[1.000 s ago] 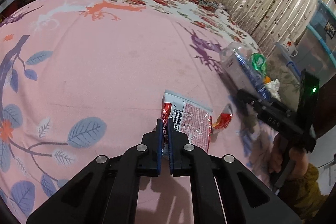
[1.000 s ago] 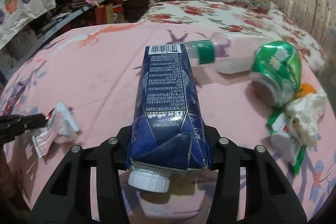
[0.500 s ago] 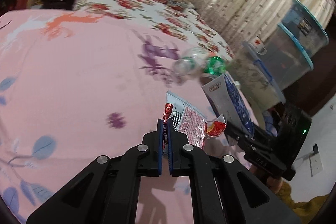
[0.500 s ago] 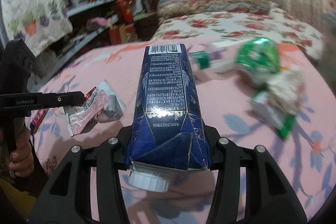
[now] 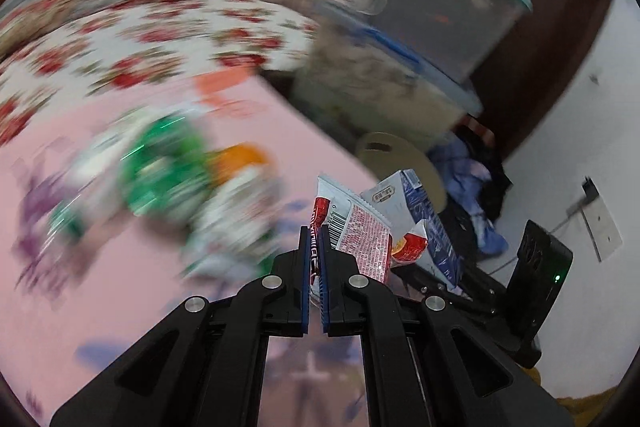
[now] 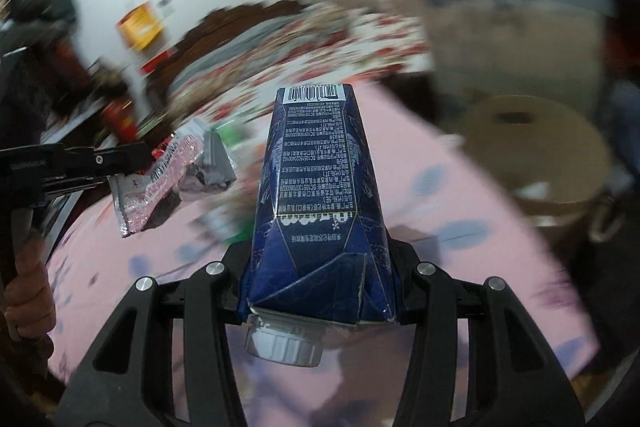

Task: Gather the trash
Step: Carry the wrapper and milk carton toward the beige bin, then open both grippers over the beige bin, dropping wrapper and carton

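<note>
My left gripper point(image 5: 316, 247) is shut on a red and white snack wrapper point(image 5: 362, 231) and holds it in the air over the pink bedspread's corner. The wrapper also shows in the right wrist view point(image 6: 160, 179), held by the left gripper point(image 6: 140, 159). My right gripper point(image 6: 320, 291) is shut on a dark blue drink carton point(image 6: 316, 179), cap end toward the camera. The carton shows in the left wrist view point(image 5: 430, 223), just right of the wrapper. A blurred green can point(image 5: 160, 167) and white crumpled trash point(image 5: 236, 215) lie on the bed.
A round tan cardboard bin point(image 6: 536, 155) stands beside the bed's corner; it also shows in the left wrist view point(image 5: 400, 163). Behind it are stacked clear storage boxes with blue rims point(image 5: 440, 27). Clothes point(image 5: 468, 171) lie on the floor by the white wall.
Both grippers have swung right with their loads, from over the middle of the bed toward its corner. The cardboard bin and storage boxes have come into view.
</note>
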`<state>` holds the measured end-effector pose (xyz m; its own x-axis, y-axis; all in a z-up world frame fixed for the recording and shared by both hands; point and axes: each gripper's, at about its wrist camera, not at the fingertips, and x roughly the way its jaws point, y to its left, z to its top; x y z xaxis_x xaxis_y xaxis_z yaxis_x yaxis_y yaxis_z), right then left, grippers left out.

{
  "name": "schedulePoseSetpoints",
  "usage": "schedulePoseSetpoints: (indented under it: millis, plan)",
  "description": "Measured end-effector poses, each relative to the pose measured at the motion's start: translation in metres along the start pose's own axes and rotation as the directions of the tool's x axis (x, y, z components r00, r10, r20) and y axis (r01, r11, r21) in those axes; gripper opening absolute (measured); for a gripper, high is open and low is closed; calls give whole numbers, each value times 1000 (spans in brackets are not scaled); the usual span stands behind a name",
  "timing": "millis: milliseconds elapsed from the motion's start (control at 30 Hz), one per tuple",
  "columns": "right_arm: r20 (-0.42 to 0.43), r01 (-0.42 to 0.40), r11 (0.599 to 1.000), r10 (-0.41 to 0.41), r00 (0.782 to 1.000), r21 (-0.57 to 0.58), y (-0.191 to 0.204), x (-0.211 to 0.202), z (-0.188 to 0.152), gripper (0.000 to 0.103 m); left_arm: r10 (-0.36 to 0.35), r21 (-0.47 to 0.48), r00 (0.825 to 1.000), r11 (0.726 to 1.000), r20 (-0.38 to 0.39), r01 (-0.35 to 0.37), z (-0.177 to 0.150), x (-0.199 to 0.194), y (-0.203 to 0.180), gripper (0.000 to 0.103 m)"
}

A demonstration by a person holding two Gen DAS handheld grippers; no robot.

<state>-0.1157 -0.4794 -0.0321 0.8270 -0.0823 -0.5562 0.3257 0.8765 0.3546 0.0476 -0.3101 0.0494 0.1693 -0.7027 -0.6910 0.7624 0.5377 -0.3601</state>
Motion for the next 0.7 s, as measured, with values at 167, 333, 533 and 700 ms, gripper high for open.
schedulePoseSetpoints:
  millis: [167, 333, 533, 700]
  plan:
    - [-7, 143, 978, -143, 990, 152, -88, 1, 32, 51, -39, 144, 997, 988, -62, 47, 56, 90, -74, 3]
    - [-23, 237, 946, -238, 971, 222, -142, 24, 61, 74, 24, 227, 997, 974, -68, -8, 92, 173, -126, 49]
    - [56, 265, 925, -290, 955, 273, -152, 11, 52, 75, 10, 225, 996, 974, -90, 10, 87, 184, -125, 52]
    - [91, 174, 949, -203, 975, 262, -120, 4, 35, 75, -51, 197, 995, 978, -85, 67, 49, 126, -94, 53]
